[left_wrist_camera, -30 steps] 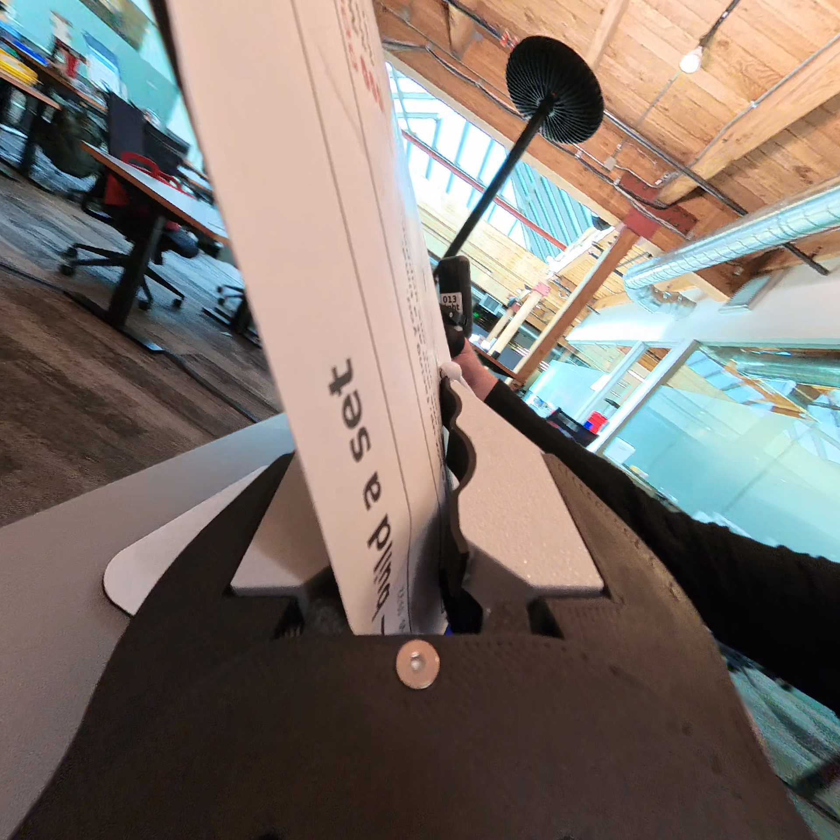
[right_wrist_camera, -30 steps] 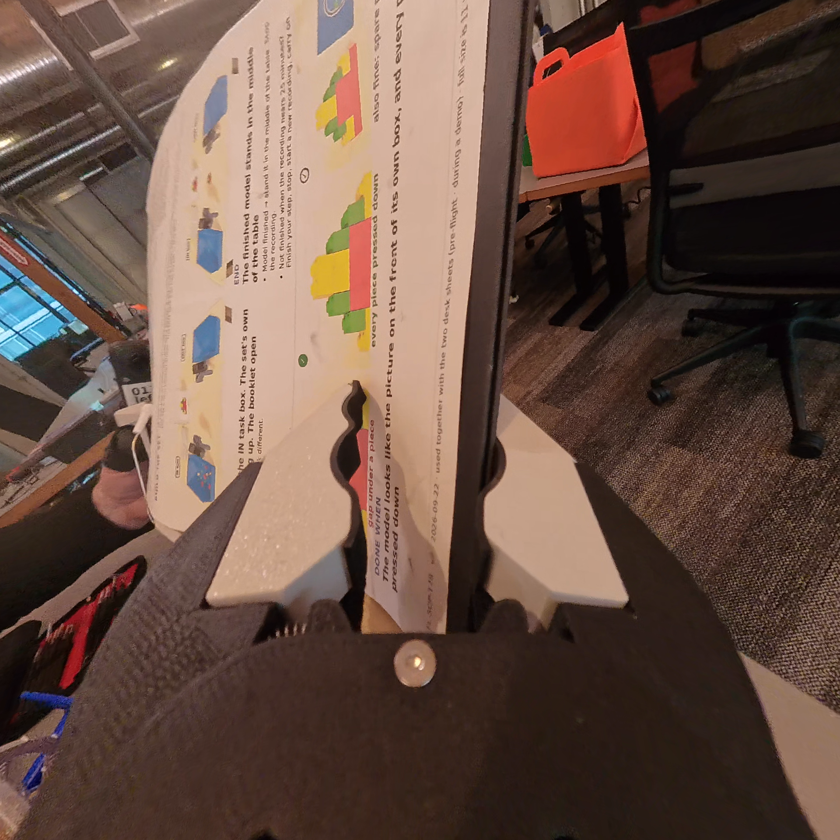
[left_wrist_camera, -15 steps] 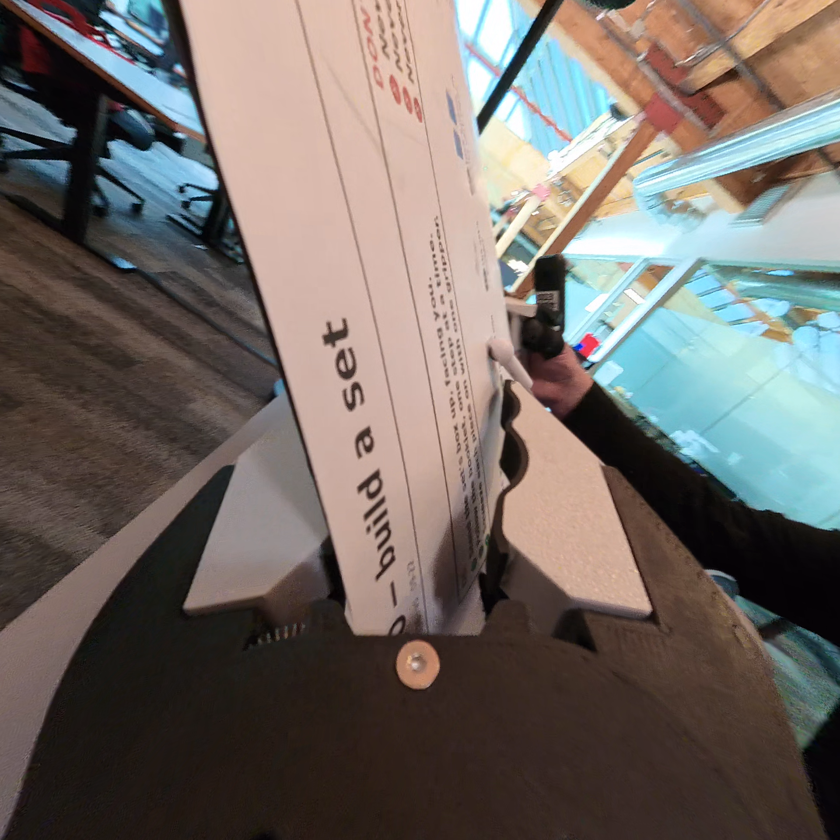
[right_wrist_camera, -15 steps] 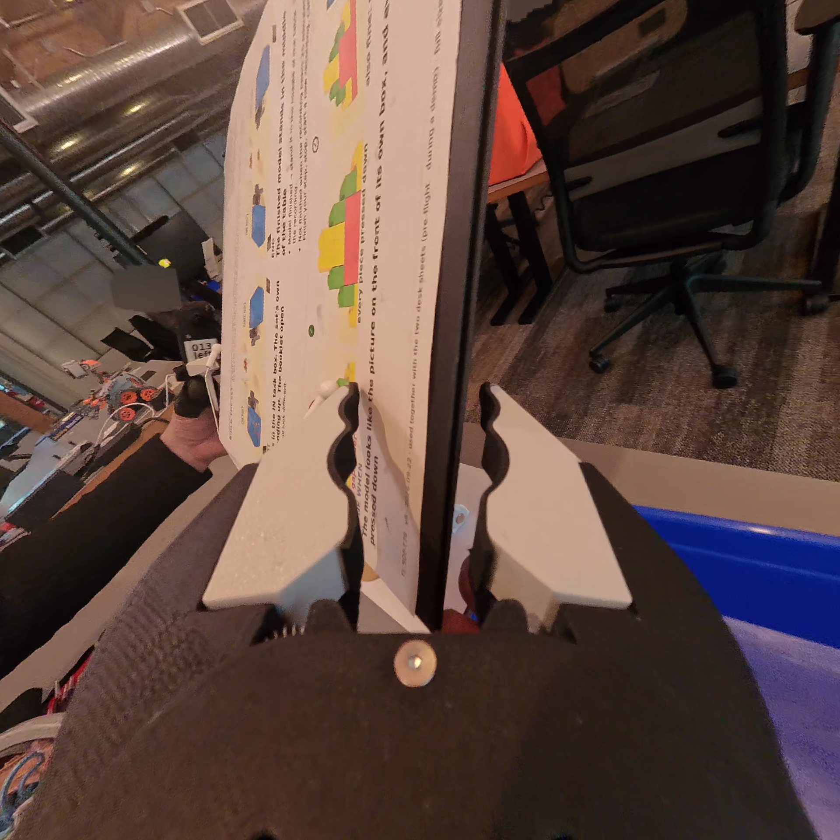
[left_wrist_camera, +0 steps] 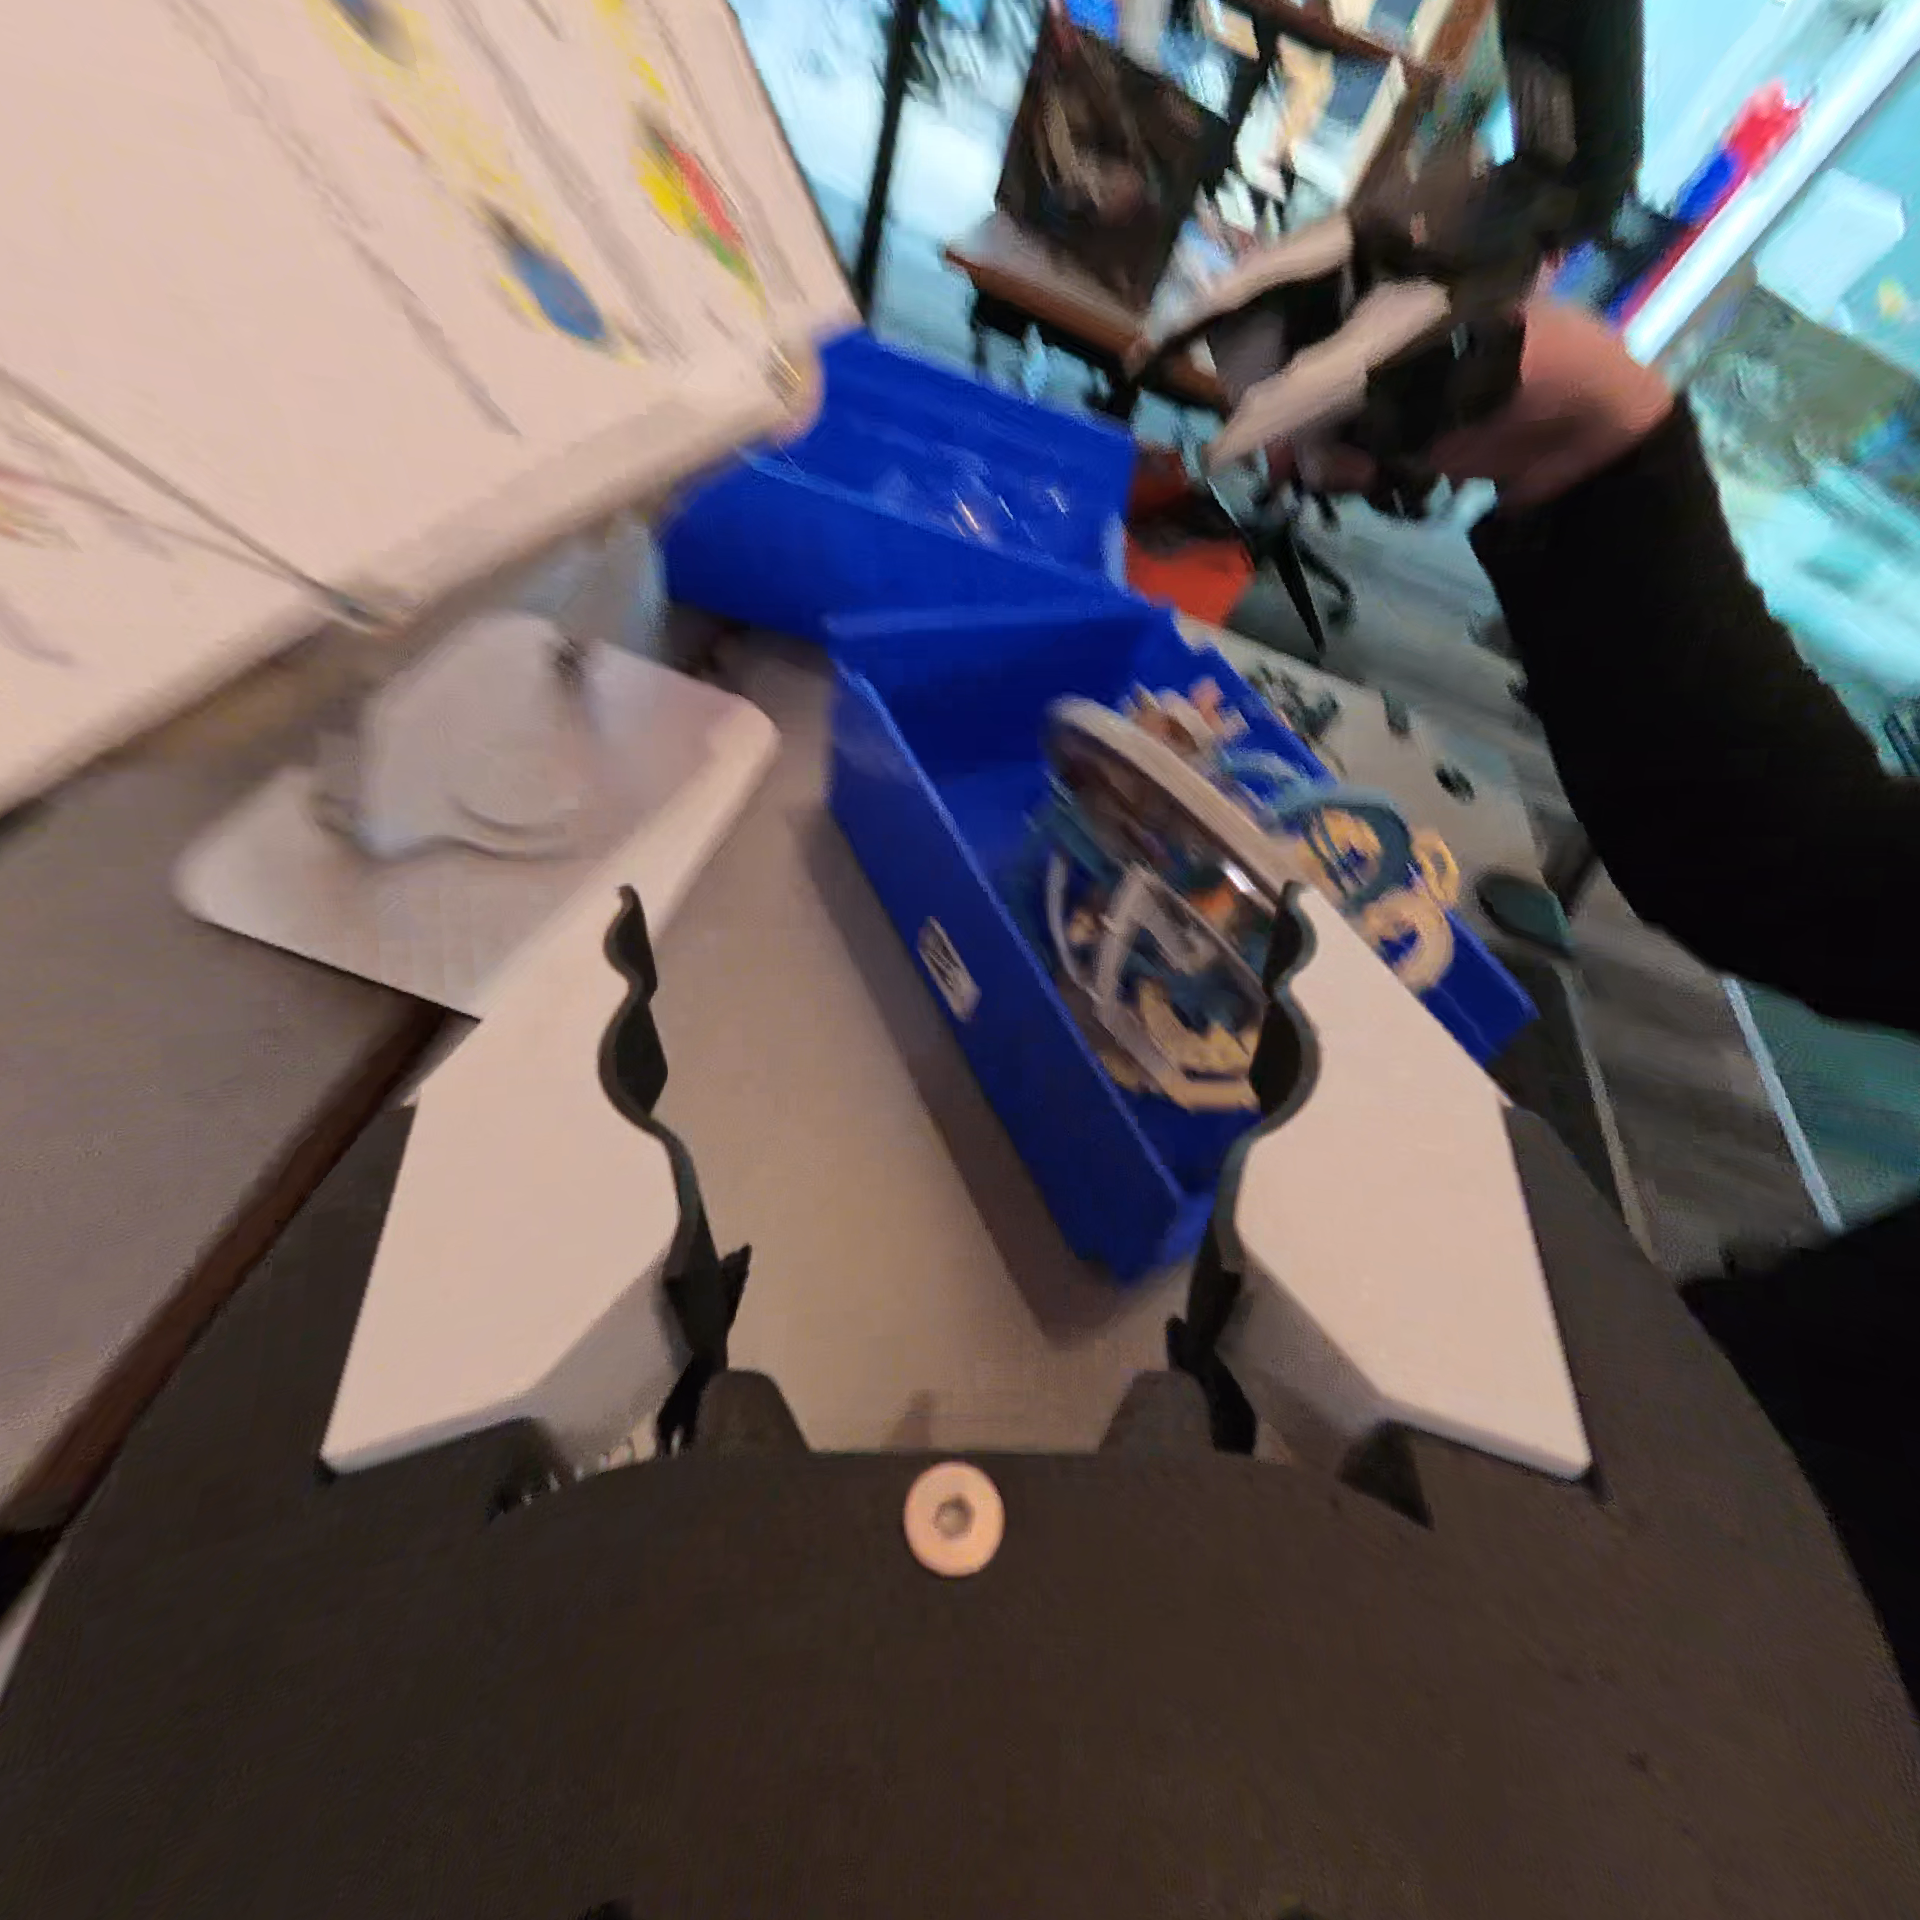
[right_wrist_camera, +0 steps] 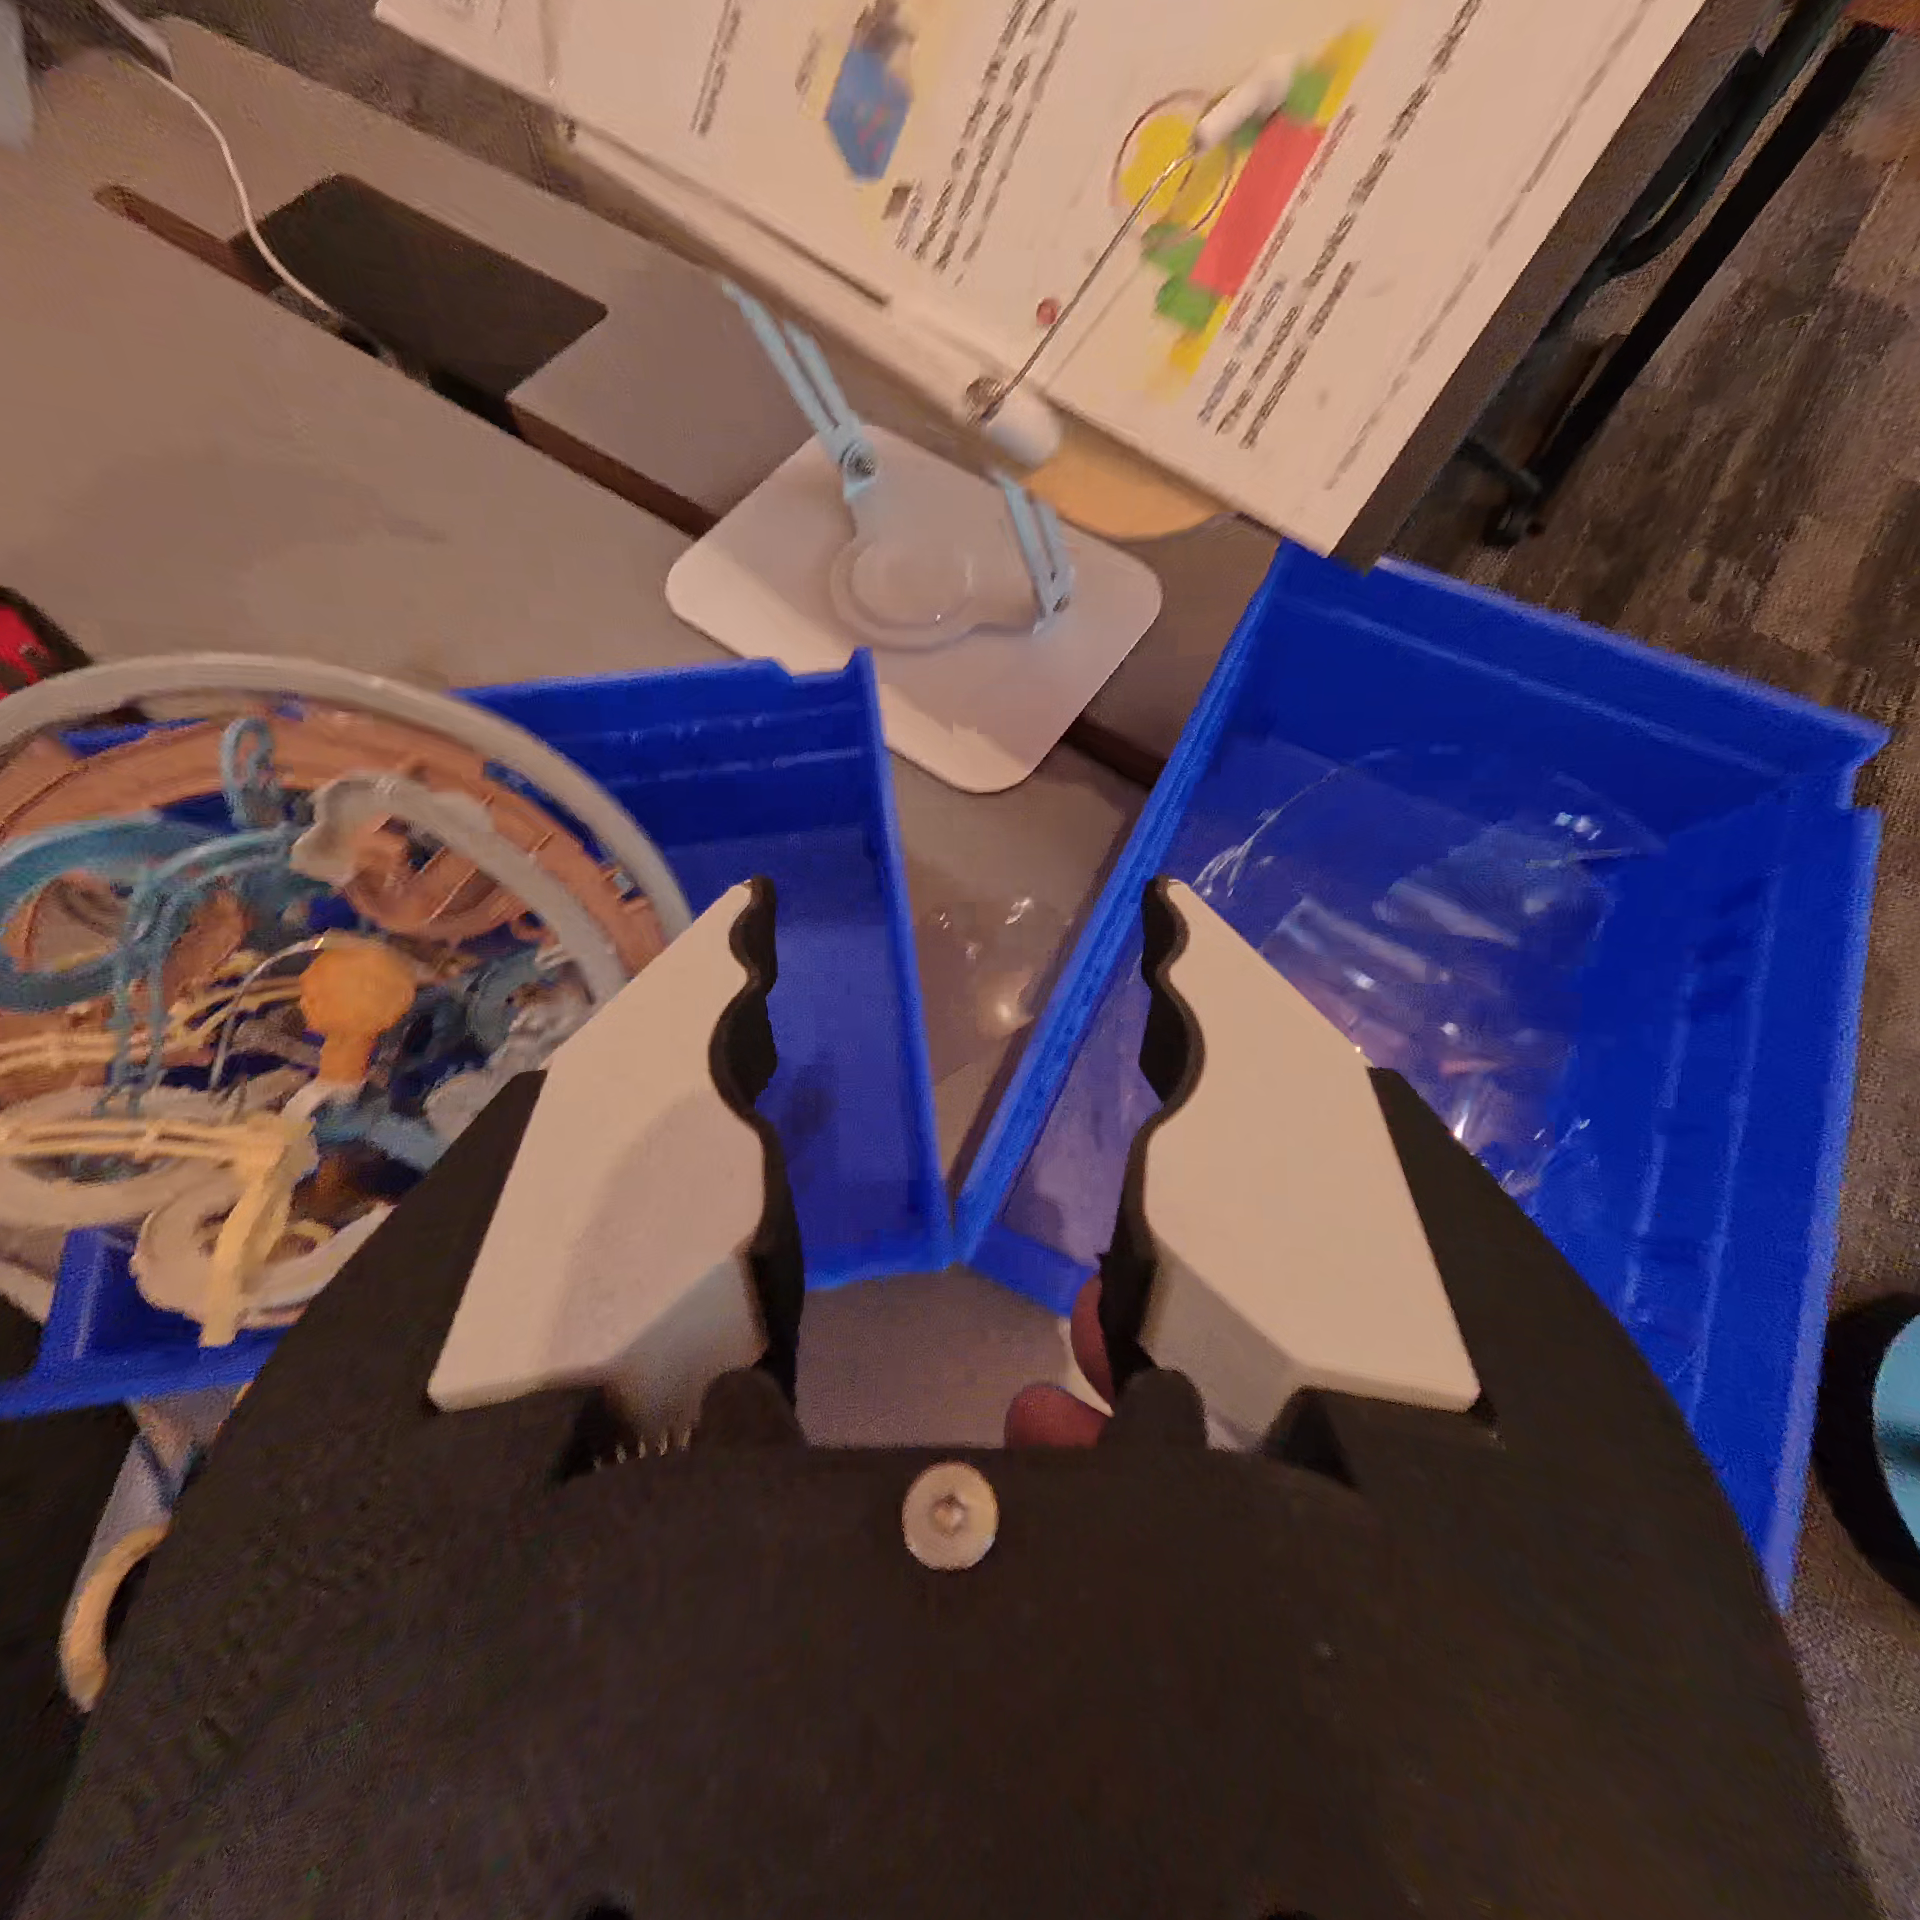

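Observation:
My left gripper is open and empty above the grey table, its right finger next to a blue bin that holds a clear maze ball. This view is motion-blurred. My right gripper is open and empty over the gap between two blue bins: the left bin holds the maze ball, and the right bin holds clear plastic. The white instruction board rests tilted on its stand behind the bins, and it also shows in the left wrist view. The right gripper shows far off there.
A second blue bin stands behind the first. A person's dark sleeve crosses the right side. A black pad and a white cable lie on the table at the back left. Office chairs and carpet lie beyond the table edge. The tips of one gripper are about 30 cm away from the tips of the other.
Both grippers were shut on the instruction board's edges; both have opened and let it go. Both views have swung down to the table and bins. The board now rests on its stand.

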The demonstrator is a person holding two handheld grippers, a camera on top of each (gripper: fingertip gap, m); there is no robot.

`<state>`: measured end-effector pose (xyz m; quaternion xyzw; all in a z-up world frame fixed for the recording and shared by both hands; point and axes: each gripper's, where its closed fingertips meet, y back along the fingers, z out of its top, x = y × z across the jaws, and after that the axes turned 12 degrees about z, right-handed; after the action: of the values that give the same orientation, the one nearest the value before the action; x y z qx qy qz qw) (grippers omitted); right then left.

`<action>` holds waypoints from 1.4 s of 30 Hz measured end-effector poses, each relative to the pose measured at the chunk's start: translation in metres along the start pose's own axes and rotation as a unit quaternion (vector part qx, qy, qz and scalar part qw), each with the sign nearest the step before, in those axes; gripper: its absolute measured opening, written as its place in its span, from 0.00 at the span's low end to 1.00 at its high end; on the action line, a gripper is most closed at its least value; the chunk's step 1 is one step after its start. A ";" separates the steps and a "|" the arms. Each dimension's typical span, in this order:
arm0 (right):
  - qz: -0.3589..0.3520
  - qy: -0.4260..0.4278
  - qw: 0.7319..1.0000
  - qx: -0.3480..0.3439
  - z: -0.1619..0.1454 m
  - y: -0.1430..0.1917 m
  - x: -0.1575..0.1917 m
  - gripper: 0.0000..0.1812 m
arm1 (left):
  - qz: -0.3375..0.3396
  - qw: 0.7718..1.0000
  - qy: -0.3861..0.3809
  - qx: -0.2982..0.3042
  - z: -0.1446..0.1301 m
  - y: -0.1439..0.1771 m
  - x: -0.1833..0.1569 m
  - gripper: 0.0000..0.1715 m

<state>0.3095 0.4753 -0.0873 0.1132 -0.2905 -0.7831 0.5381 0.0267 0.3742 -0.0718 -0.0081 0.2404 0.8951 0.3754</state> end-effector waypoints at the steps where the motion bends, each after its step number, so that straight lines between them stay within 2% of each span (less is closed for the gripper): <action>1: 0.000 -0.006 1.000 0.001 -0.015 0.003 0.013 0.36 | -0.021 0.999 -0.016 0.037 -0.024 -0.008 -0.025 0.65; 3: -0.002 -0.023 1.000 0.019 -0.050 0.002 0.035 0.36 | -0.037 0.992 -0.040 0.112 -0.072 -0.029 -0.057 0.64; 4: -0.008 -0.031 0.999 0.030 -0.067 -0.001 0.043 0.36 | -0.027 0.987 -0.059 0.149 -0.094 -0.039 -0.062 0.64; 7: -0.023 -0.061 0.997 0.040 -0.105 -0.013 0.068 0.35 | -0.063 0.977 -0.034 0.203 -0.136 -0.060 -0.087 0.48; 9: -0.019 -0.086 0.996 -0.016 -0.103 -0.020 0.082 0.43 | -0.028 0.981 -0.024 0.190 -0.142 -0.070 -0.081 0.32; 11: 0.028 -0.101 0.994 -0.036 -0.104 -0.033 0.107 0.38 | -0.002 0.985 -0.014 0.172 -0.143 -0.070 -0.075 0.18; 13: 0.016 -0.084 0.996 -0.034 -0.104 -0.046 0.113 0.38 | 0.021 0.987 -0.003 0.160 -0.145 -0.067 -0.075 0.15; 14: 0.030 -0.081 0.996 -0.032 -0.102 -0.053 0.121 0.35 | 0.041 0.986 -0.011 0.159 -0.147 -0.064 -0.073 0.13; 16: 0.054 -0.081 0.993 -0.070 -0.083 -0.061 0.134 0.31 | 0.090 0.981 -0.040 0.165 -0.152 -0.053 -0.067 0.10; 23: 0.080 -0.057 0.992 -0.075 -0.056 -0.094 0.154 0.36 | 0.149 0.977 -0.031 0.152 -0.173 -0.013 -0.068 0.09; 29: 0.092 -0.008 0.995 -0.047 -0.037 -0.129 0.162 0.33 | 0.188 0.971 -0.026 0.144 -0.190 0.019 -0.081 0.14; 35: 0.153 0.011 0.988 -0.034 -0.016 -0.160 0.175 0.29 | 0.211 0.964 -0.048 0.155 -0.206 0.040 -0.103 0.19; 37: 0.167 0.012 0.986 -0.011 -0.019 -0.161 0.182 0.30 | 0.181 0.970 -0.028 0.163 -0.211 0.049 -0.110 0.25; 38: 0.171 0.007 0.985 -0.009 -0.020 -0.159 0.184 0.34 | 0.163 0.973 -0.022 0.163 -0.210 0.055 -0.115 0.31; 40: 0.149 0.016 0.989 -0.016 -0.020 -0.149 0.178 0.40 | 0.142 0.971 -0.043 0.188 -0.212 0.070 -0.119 0.48; 41: 0.139 0.021 0.990 -0.016 -0.022 -0.142 0.175 0.41 | 0.142 0.970 -0.056 0.190 -0.205 0.078 -0.118 0.52; 42: 0.128 0.026 0.991 -0.017 -0.022 -0.132 0.173 0.41 | 0.144 0.972 -0.072 0.171 -0.191 0.083 -0.115 0.51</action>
<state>0.1492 0.3443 -0.1580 0.0860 -0.2754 -0.7092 0.6432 0.0218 0.1638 -0.1832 0.1557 0.3612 0.8835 0.2546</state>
